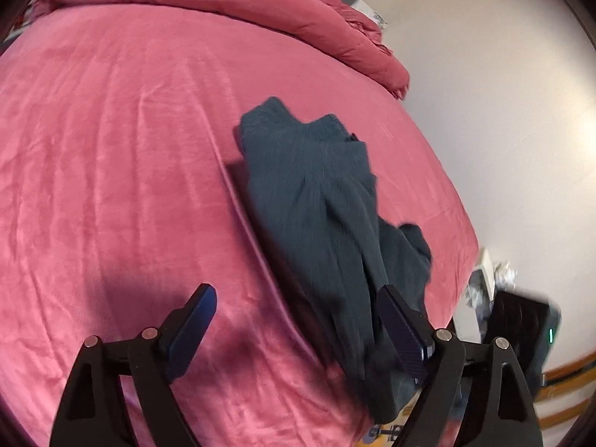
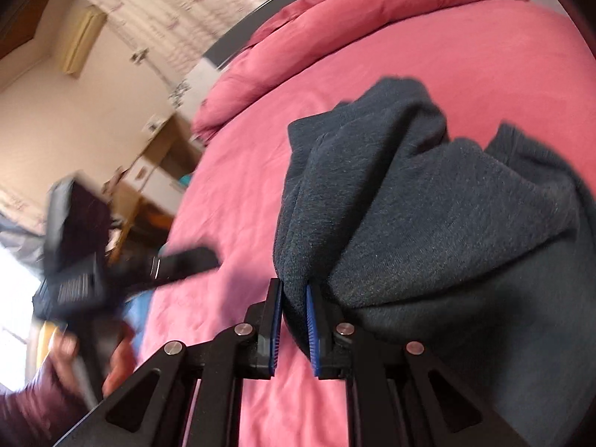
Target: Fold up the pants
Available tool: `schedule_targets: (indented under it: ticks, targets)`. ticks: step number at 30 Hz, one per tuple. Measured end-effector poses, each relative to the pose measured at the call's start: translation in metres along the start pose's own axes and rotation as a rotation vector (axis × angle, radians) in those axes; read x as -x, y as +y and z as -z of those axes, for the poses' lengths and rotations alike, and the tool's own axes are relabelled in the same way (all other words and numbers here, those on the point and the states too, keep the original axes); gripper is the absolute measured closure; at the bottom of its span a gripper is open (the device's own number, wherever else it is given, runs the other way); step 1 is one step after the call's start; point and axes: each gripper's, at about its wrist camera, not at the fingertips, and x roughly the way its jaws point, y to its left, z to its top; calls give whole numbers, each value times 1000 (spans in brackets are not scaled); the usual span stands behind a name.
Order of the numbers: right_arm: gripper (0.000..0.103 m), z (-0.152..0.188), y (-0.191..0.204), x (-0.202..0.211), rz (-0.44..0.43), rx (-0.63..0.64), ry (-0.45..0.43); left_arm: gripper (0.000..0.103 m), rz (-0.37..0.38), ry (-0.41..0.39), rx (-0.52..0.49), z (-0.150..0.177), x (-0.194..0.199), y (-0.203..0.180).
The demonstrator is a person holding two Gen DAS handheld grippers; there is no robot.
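Both grippers pointed downward at a slant over the bed [image 1: 111, 149]. The left gripper [image 1: 298, 298] stood with its fingers wide apart above the pink cover; its right-hand pad [image 1: 404, 329] lay against the edge of the dark teal pants [image 1: 320, 193], and nothing was pinched between the pads. The right gripper [image 2: 294, 298] had its fingers drawn together on a bunched fold of the pants [image 2: 428, 205], the blue pads pressing the cloth on both sides. The pants lay crumpled on the cover near the bed's edge, one end lifted into the right gripper. A rolled pink duvet [image 1: 242, 3] lay across the far end.
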Motion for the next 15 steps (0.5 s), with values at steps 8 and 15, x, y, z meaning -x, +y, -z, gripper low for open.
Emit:
schedule_targets:
  ticks: [8, 15]
  targets:
    - [91, 57, 24, 6, -91, 20, 85, 14, 37, 73, 163, 14, -15, 42]
    - [91, 92, 34, 9, -165, -21, 165, 33, 113, 119, 280, 44, -18, 71]
